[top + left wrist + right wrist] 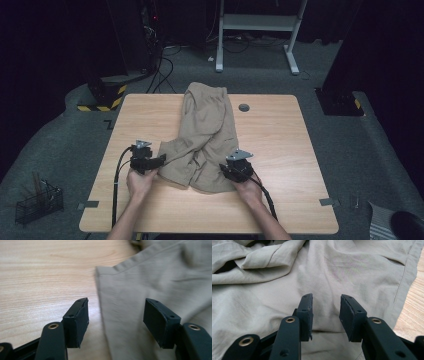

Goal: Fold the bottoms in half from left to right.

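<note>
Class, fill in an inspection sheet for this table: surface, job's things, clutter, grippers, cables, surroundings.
Surface: wooden table, with a grey round cap.
Job's things: beige shorts, crumpled, lying mid-table.
Clutter: nothing seen.
Grippers: left gripper open, straddling the shorts' hem edge; right gripper open over the cloth.
Cables: black cables trail from both grippers.
Surroundings: wire basket on grey carpet, white frame behind.

A lab: wooden table on grey carpet, dark curtains, hazard-striped stand base, trailing cables.
</note>
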`<action>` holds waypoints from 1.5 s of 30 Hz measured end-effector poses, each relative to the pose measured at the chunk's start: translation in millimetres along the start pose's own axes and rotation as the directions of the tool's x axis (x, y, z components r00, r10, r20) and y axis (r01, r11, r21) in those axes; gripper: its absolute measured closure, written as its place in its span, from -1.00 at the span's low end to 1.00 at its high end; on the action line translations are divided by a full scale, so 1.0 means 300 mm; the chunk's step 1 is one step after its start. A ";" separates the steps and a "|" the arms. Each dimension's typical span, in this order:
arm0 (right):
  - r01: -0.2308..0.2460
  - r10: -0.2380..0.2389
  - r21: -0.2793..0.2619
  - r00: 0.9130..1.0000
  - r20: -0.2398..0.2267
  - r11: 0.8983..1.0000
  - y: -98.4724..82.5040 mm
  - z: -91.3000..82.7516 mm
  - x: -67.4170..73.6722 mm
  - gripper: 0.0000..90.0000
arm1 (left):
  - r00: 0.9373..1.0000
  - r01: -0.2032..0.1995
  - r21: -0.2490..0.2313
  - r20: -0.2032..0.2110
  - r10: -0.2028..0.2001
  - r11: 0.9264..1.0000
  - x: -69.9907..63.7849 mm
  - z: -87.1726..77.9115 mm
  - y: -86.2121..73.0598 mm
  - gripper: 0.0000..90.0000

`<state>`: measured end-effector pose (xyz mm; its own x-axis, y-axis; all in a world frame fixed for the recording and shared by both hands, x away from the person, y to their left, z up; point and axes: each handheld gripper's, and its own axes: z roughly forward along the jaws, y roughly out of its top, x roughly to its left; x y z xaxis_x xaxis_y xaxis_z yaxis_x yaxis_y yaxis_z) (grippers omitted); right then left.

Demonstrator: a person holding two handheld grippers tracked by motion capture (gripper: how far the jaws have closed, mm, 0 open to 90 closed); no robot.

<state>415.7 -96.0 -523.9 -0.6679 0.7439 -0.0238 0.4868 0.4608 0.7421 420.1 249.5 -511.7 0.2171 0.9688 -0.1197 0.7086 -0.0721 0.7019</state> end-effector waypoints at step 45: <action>-0.012 0.012 0.001 1.000 0.010 1.000 -0.003 -0.002 -0.004 0.25 | 0.800 -0.349 -0.190 0.451 0.397 0.918 -0.399 -0.072 0.032 0.97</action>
<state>415.8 -97.6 -523.9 -0.6567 0.7538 -0.0218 0.4949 0.4525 0.7418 386.4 138.0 -475.5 0.7575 0.6391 -0.1334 0.4472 -0.3589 0.8193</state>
